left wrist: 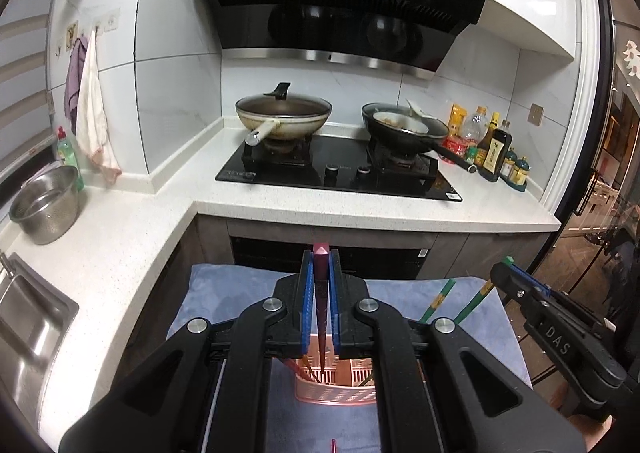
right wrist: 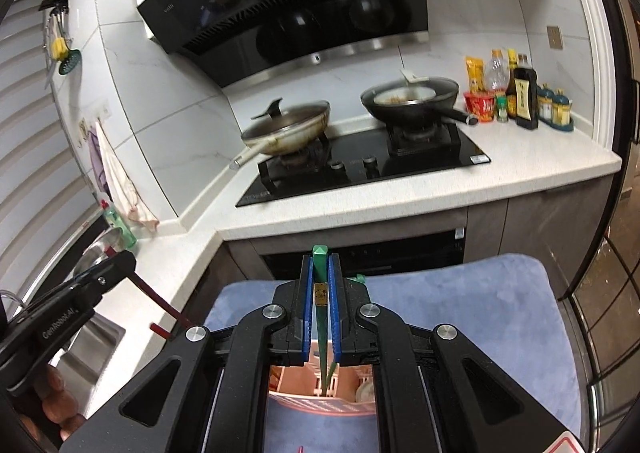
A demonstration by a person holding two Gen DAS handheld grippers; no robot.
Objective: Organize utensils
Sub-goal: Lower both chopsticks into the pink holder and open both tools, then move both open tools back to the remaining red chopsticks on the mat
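The left gripper (left wrist: 321, 253) is clamped on a dark red chopstick (left wrist: 321, 305) whose tip points down into the pink basket (left wrist: 334, 393) just beneath its jaws. The right gripper (right wrist: 321, 257) likewise grips a green chopstick (right wrist: 320, 317), its lower end reaching into the same basket (right wrist: 320, 407). The basket stands on a blue mat (left wrist: 224, 289) below both. Other sticks already stand in the basket, so the sorting looks well along; these two remain to be dropped in. Farther ahead lie the counter (left wrist: 360, 209) and stove (left wrist: 340, 173).
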